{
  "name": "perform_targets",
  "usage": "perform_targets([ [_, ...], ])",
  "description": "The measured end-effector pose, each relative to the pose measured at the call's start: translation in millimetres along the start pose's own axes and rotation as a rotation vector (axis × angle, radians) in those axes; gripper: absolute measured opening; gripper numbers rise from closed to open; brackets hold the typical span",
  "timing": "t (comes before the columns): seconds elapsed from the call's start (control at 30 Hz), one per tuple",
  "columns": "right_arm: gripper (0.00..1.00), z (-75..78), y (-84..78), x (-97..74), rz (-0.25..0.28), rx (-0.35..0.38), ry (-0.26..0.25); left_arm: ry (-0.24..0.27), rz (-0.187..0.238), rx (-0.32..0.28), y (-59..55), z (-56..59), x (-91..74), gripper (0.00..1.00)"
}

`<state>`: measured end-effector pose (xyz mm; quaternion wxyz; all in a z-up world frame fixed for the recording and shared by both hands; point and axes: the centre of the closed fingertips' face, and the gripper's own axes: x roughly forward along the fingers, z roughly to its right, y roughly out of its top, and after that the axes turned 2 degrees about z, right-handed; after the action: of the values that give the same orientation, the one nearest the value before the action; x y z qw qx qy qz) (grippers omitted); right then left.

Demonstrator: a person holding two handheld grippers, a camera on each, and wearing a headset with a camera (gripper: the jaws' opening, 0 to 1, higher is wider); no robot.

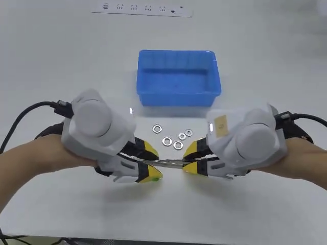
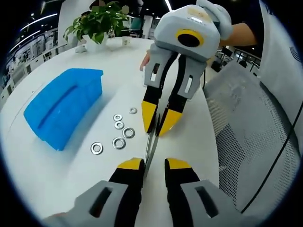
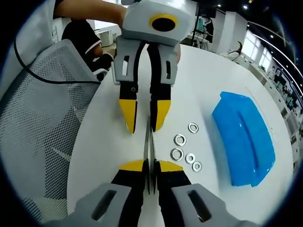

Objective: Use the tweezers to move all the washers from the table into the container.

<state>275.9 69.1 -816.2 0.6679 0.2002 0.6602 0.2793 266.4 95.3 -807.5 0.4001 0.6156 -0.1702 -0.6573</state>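
Head view: my two grippers face each other low over the matte white table (image 1: pixel 265 204), with the thin steel tweezers (image 1: pixel 168 162) bridging them.

Right gripper (image 3: pixel 151 166): yellow-tipped jaws are pinched tight on the tweezers' two flat blades.

Left gripper (image 2: pixel 154 165): jaws are narrow but not closed. The tweezers' other end sits between them, close against one jaw, with a gap to the other.

Five washers (image 1: pixel 167 141), flat shiny metal rings, lie loose in a small cluster on the table just beyond the tweezers, between them and the container (image 1: pixel 179 76).

The container is a blue glossy plastic tray, rectangular with rounded corners and a low wall.

A white power strip (image 1: pixel 143 8) sits at the table's far edge. Black cables (image 1: pixel 25 115) trail from both grippers. A mesh-backed chair (image 2: pixel 246 142) is beside the table and a potted plant (image 2: pixel 99 19) stands on its far side.
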Motion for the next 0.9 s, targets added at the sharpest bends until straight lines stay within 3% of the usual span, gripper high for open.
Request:
perform_targets([
  [0.1,0.08,-0.5,0.9,0.7,-0.005,-0.006,-0.006,0.024,-0.019,0.057,-2.0,-2.0,0.2,0.17],
  [0.27,0.08,0.0,1.5,1.1,-0.002,-0.005,-0.014,0.027,-0.015,0.051,-4.2,-2.1,-1.5,0.15],
  [0.43,0.08,-0.7,2.8,0.4,0.0,-0.008,-0.024,0.061,-0.033,0.099,-4.2,-6.8,-0.6,0.08],
  [0.9,0.08,0.6,8.4,-4.6,0.027,0.002,-0.049,0.081,-0.036,0.119,-2.9,-7.3,-3.0,0.07],
])
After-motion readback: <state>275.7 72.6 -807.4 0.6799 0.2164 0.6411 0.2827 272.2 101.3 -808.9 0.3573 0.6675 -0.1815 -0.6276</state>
